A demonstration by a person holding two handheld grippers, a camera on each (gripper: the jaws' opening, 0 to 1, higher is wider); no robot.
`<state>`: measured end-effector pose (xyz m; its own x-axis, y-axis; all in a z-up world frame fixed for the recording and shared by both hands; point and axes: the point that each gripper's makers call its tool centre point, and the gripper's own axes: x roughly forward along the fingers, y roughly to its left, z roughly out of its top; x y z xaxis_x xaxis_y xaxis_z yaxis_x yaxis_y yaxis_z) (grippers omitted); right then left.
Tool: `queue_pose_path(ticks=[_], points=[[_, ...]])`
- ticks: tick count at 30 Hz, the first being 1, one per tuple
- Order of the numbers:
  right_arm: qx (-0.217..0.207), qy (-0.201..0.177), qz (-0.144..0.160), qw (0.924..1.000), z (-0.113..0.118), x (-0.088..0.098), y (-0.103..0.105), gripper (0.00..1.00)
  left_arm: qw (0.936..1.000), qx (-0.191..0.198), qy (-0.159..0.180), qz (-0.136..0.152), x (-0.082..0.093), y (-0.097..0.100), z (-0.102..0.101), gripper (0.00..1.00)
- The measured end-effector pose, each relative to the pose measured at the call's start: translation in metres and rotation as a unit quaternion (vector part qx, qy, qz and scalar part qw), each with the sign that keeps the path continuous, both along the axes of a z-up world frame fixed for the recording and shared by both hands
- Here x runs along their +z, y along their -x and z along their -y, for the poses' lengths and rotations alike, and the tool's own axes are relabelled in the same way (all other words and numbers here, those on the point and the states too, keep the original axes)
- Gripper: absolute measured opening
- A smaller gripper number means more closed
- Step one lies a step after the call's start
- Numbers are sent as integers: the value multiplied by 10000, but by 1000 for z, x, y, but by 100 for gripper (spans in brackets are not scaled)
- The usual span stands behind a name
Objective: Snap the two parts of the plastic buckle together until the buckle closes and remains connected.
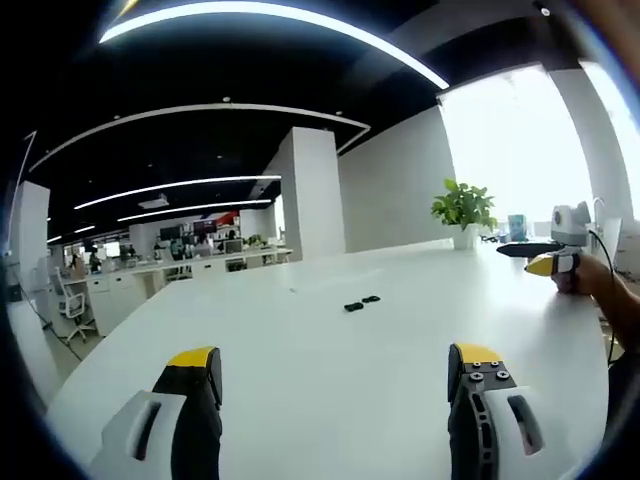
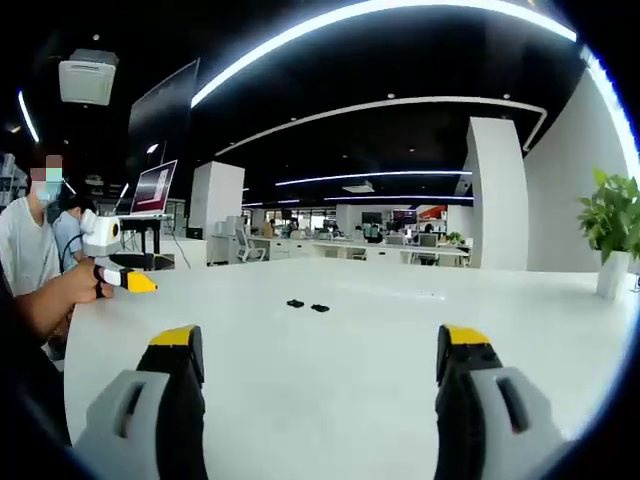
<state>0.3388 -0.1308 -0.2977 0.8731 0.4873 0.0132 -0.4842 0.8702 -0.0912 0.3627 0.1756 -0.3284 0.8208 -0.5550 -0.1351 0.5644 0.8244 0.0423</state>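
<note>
Ceiling light strips (image 2: 400, 12) bright; window (image 1: 520, 150) blown out above plant (image 1: 463, 208); fisheye bends edges; distant desks soft.

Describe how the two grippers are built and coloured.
Both the left gripper and the right gripper have two black fingers with yellow tips and grey-white outer shells. Screw heads mark the left gripper's right-hand finger.
</note>
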Motion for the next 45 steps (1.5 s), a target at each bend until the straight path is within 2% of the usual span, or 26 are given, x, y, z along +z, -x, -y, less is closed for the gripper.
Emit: queue_pose_path(ticks=[5,9,11,15,16,17,21,33,40,42,45], points=[[58,9,-113,9999,-2,0,-1,96,9999,7,-150,-4,5,1,-2,97],[37,107,-90,9999,-5,5,-2,96,9999,9,29,150,30,4,-9,98],[12,11,-66,10000,-3,10,-2,95,9998,-38,123,123,34,5,-10,97],[-13,-117,54,9999,-3,13,0,95,9999,-106,123,-1,23,7,-6,97],[-19,-111,31,9999,-3,13,0,95,9998,-126,131,-27,21,7,-5,97],[-48,-100,-128,9999,-2,8,2,95,9998,-144,135,-58,18,7,-4,97],[-36,-126,-133,9998,7,9,-2,95,9998,-138,109,-95,14,8,-2,96],[21,-192,-197,9996,-3,7,11,93,9997,-13,198,-133,14,9,-9,95],[-3,-129,-226,9997,-3,3,13,92,9994,-103,275,-182,15,12,-5,94],[-4,-133,-227,9997,-3,3,13,91,9995,-108,234,-182,14,11,-4,89],[-16,-121,-240,9996,-2,3,13,91,9994,-140,230,-194,14,12,-2,90]])
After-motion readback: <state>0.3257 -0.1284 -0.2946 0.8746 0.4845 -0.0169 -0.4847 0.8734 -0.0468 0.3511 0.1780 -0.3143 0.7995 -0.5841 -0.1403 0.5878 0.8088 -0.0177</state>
